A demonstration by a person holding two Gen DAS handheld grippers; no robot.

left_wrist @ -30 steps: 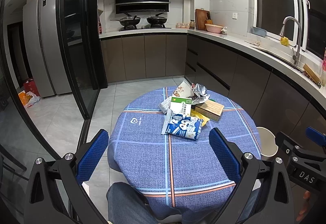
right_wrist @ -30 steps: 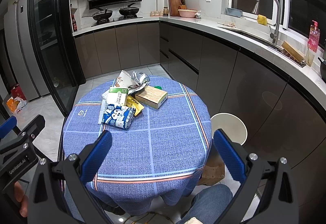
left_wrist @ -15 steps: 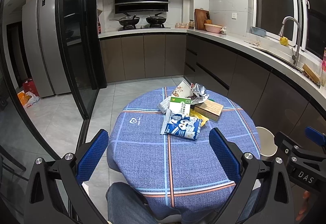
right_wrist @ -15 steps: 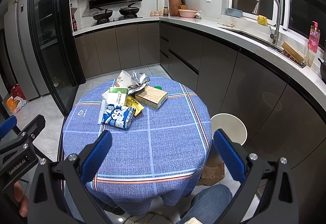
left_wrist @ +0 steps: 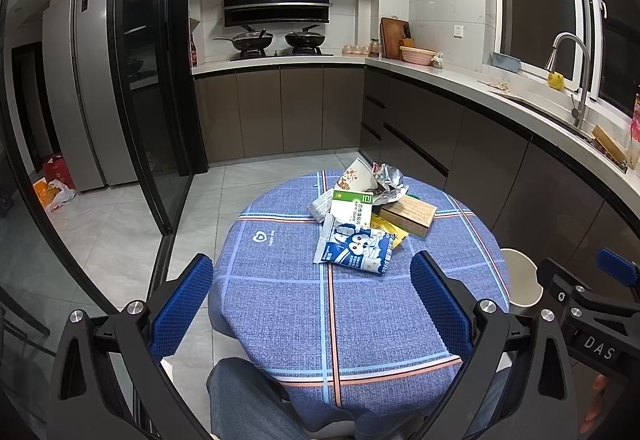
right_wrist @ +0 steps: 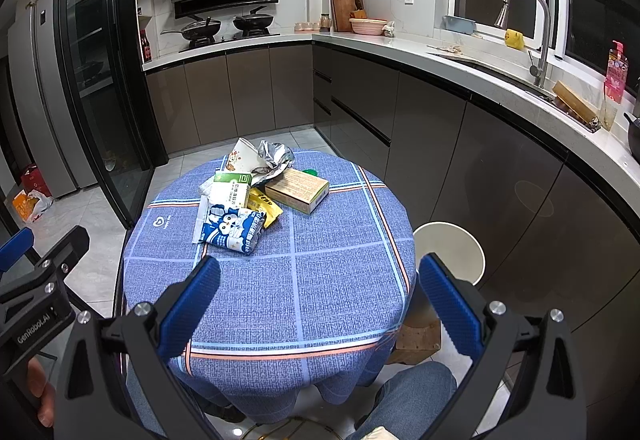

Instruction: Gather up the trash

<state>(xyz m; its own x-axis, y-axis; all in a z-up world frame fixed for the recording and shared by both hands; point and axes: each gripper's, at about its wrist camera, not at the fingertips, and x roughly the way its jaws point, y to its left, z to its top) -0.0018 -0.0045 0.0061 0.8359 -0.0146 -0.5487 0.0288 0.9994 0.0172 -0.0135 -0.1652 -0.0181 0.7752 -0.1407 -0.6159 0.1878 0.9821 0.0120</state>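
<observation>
A heap of trash lies on the far half of a round table with a blue checked cloth (left_wrist: 360,320) (right_wrist: 320,280). It holds a blue and white snack bag (left_wrist: 356,246) (right_wrist: 232,226), a green and white packet (left_wrist: 352,204) (right_wrist: 232,188), a tan carton (left_wrist: 408,214) (right_wrist: 298,190), a yellow wrapper (right_wrist: 266,206), crumpled foil (left_wrist: 390,180) (right_wrist: 274,156) and a paper cup (left_wrist: 354,178) (right_wrist: 242,154). My left gripper (left_wrist: 312,306) and right gripper (right_wrist: 320,306) hang open over the near table edge, well short of the heap, nothing between the fingers.
A white bin (left_wrist: 520,276) (right_wrist: 448,250) stands on the floor right of the table, a cardboard box (right_wrist: 416,338) beside it. A person's jeans-clad knees (left_wrist: 248,392) (right_wrist: 408,396) sit under the table. Kitchen counters curve along the right; a glass door frame is left.
Both grippers have stayed open and almost still; the view has barely shifted and the trash has not moved.
</observation>
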